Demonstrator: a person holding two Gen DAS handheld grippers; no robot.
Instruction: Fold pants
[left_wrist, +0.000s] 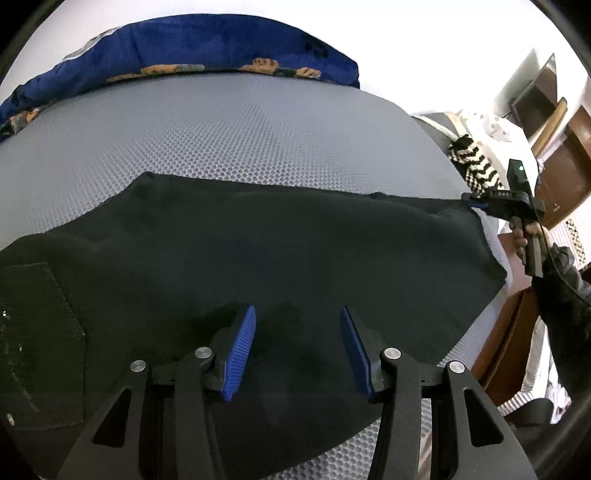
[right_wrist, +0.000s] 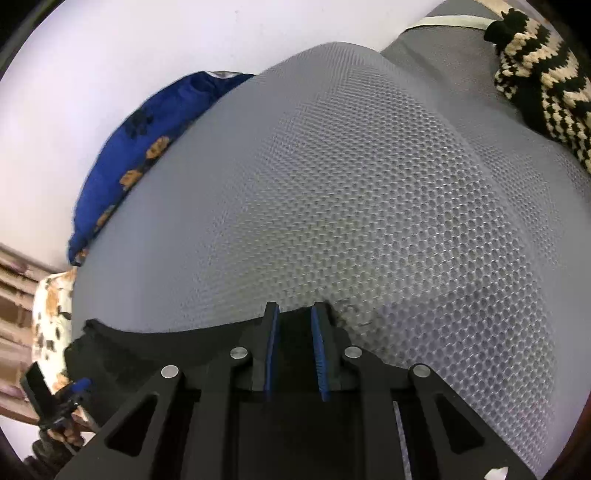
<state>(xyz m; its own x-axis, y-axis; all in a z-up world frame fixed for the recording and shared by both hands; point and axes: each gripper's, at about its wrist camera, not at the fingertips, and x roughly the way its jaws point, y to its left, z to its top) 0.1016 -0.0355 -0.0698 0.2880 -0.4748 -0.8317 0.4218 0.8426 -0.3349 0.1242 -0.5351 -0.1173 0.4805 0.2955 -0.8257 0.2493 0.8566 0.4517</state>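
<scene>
The black pants (left_wrist: 258, 251) lie spread flat on a grey honeycomb mat (left_wrist: 240, 129), with a patch pocket at the left. My left gripper (left_wrist: 297, 314) hovers just above the near part of the pants, its blue pads wide apart and empty. My right gripper (left_wrist: 476, 201) shows at the right in the left wrist view, at the pants' far right corner. In the right wrist view the right gripper (right_wrist: 293, 314) has its blue pads narrowly apart with the black pants edge (right_wrist: 166, 343) between them. The left gripper (right_wrist: 79, 386) shows small at the lower left there.
A blue blanket with orange prints (left_wrist: 184, 51) lies along the mat's far edge. A black-and-cream knitted piece (left_wrist: 476, 166) lies beyond the mat's right corner. Brown wooden furniture (left_wrist: 554, 147) stands at the right, past the bed edge.
</scene>
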